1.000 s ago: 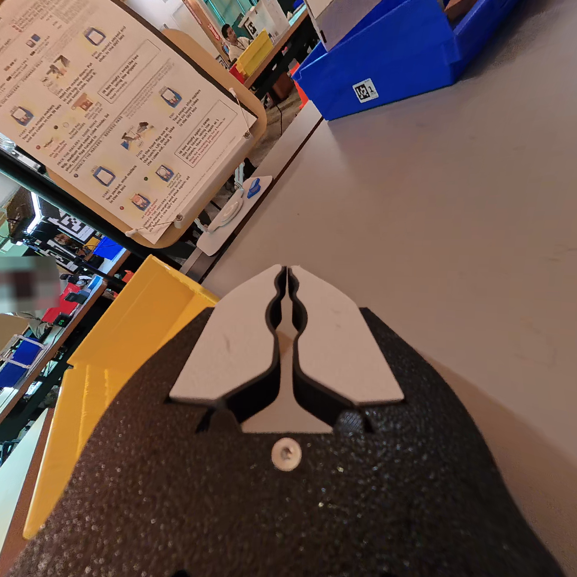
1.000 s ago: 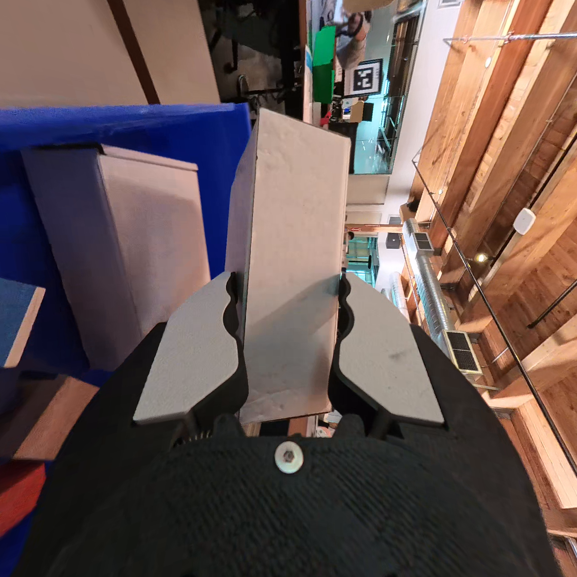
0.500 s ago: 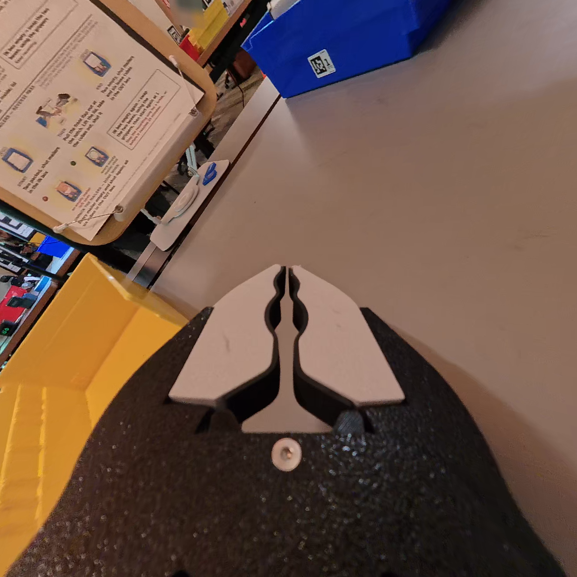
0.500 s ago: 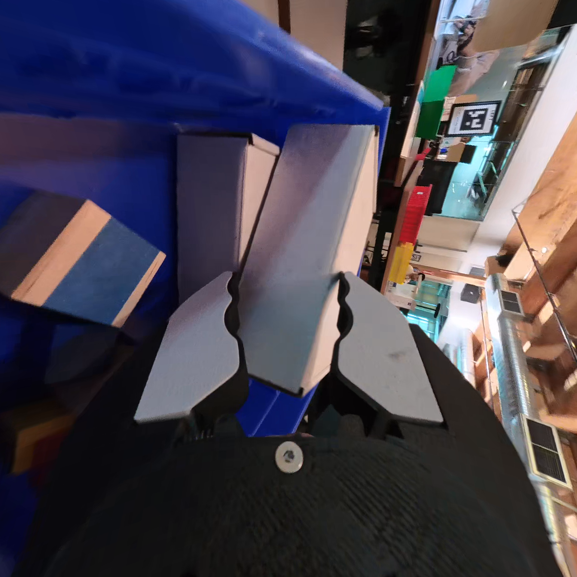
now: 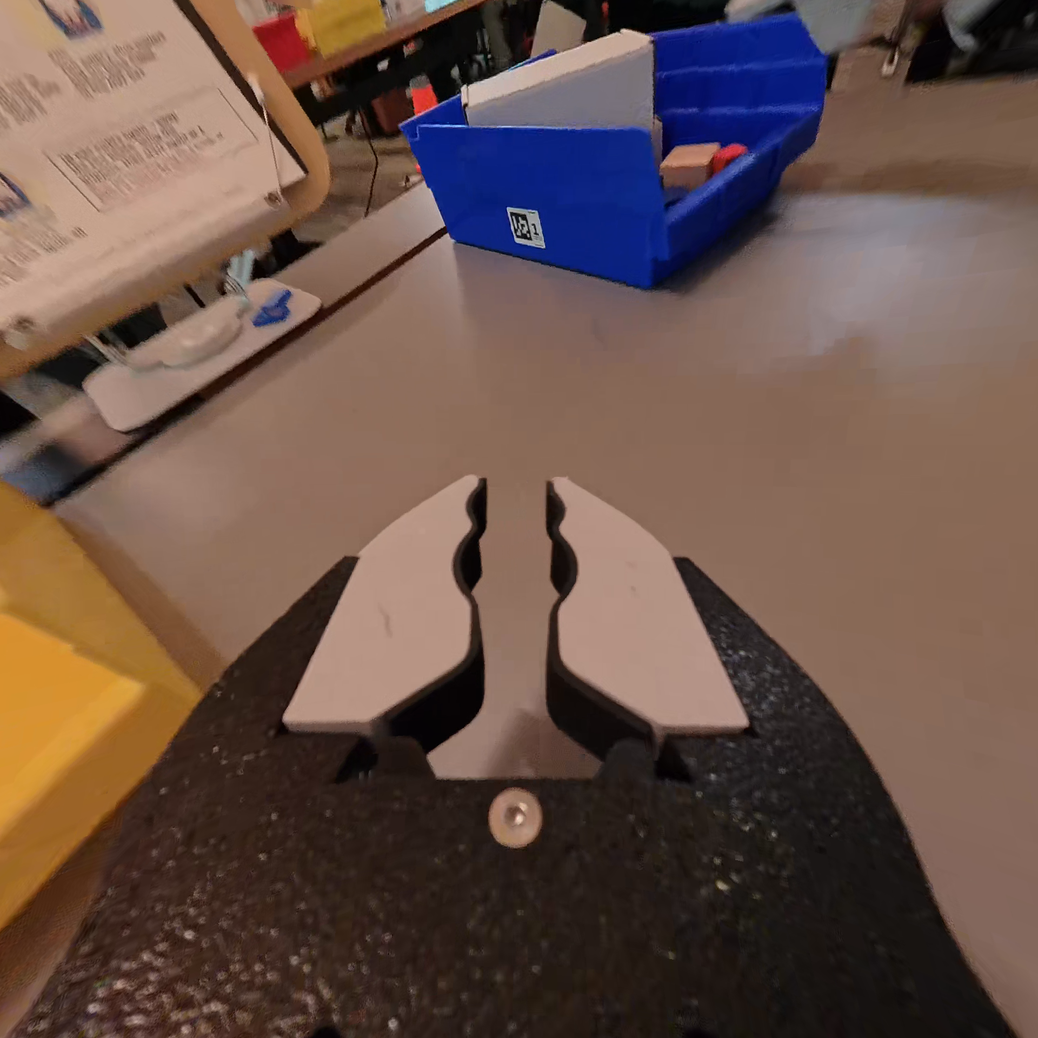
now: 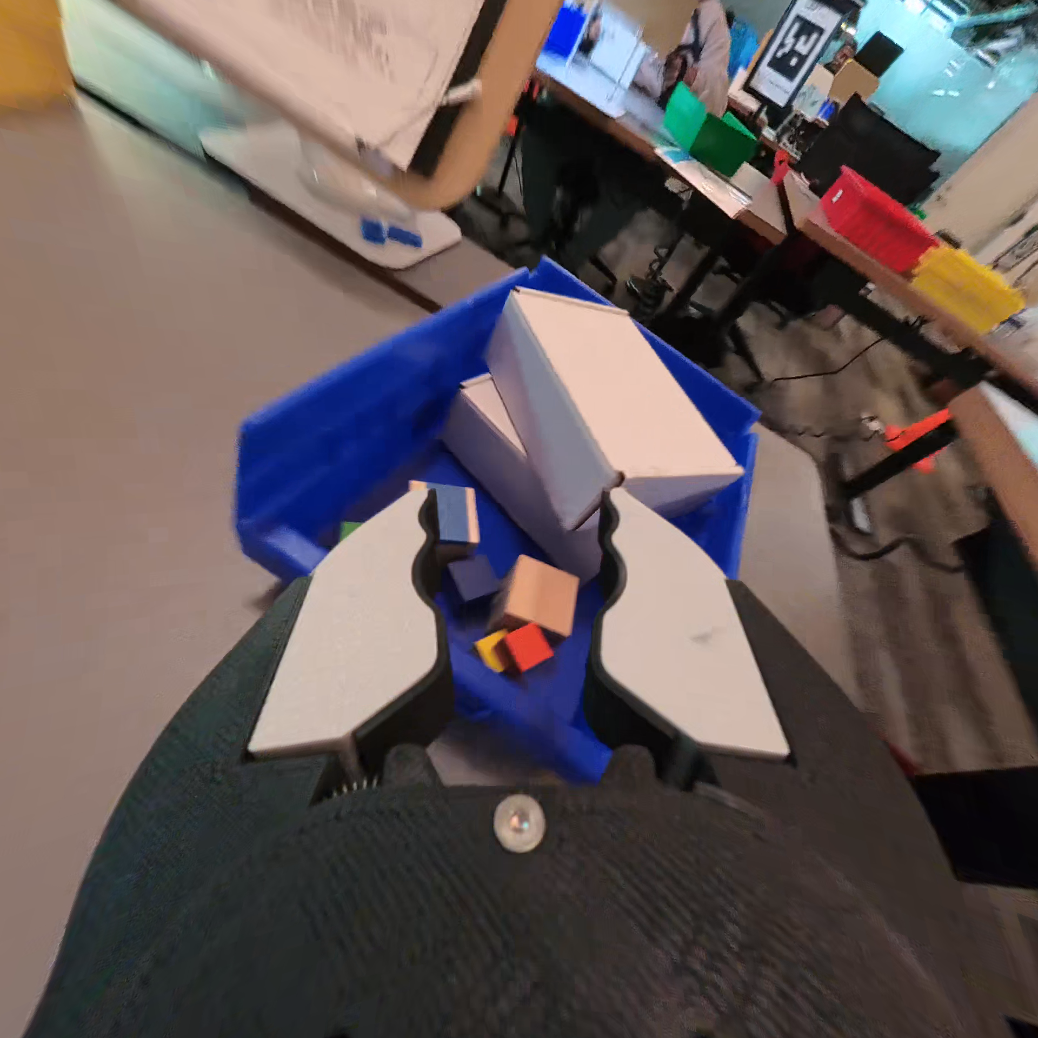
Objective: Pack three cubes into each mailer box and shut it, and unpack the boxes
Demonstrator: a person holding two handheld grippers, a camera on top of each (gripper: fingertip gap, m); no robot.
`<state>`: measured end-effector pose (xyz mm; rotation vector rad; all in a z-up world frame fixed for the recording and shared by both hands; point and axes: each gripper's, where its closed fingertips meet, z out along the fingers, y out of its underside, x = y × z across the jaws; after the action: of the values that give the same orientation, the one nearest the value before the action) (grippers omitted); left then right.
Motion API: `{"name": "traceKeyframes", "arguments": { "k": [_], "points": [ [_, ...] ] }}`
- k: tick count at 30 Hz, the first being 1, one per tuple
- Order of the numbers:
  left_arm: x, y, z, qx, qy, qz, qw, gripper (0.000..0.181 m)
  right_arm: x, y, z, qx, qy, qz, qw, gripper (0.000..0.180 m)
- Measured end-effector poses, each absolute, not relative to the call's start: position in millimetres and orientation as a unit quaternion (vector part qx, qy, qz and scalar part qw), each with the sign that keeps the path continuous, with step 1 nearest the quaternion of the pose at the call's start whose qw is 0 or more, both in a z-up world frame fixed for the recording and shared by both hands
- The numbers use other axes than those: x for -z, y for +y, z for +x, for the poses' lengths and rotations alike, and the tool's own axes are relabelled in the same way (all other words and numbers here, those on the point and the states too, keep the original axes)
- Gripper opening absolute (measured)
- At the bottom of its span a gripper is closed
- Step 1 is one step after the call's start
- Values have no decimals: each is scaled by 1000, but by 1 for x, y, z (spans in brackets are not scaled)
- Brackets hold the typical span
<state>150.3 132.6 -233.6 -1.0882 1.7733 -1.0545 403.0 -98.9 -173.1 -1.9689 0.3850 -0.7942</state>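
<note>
both grippers are sitting empty: right gripper (image 6: 514, 502) gaping wide over the blue bin (image 6: 337, 449), left gripper (image 5: 515, 486) only slightly parted. two white mailers (image 6: 612, 404) are leaning at the bin's far end, cubes (image 6: 539, 595) near. mailers look light, crushable cardboard, so i'd be pinching across the narrow sides.

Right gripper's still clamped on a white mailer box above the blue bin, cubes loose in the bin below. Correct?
Not quite. The right wrist view shows the right gripper open and empty; both white mailer boxes lie in the blue bin. It hovers above the bin, and the cubes are loose in it.
</note>
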Motion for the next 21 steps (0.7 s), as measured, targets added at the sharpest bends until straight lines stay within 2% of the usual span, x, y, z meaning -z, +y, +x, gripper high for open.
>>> {"name": "traceKeyframes", "arguments": {
  "k": [4,9,13,17,18,21],
  "points": [
    [217,74,204,466,673,-493,293,59,166,-120,384,287,212,-791,497,60],
    [187,16,288,435,693,-510,263,77,142,-137,385,293,250,-750,537,65],
    [192,-7,356,377,703,-562,218,76,131,-149,386,315,253,-738,541,66],
    [220,8,413,267,709,-612,226,71,126,-157,385,333,251,-735,535,66],
    [227,9,422,251,706,-626,214,76,127,-157,383,333,247,-737,534,66],
    [244,13,442,204,700,-647,224,60,129,-154,380,330,235,-744,531,66]
  ]
}}
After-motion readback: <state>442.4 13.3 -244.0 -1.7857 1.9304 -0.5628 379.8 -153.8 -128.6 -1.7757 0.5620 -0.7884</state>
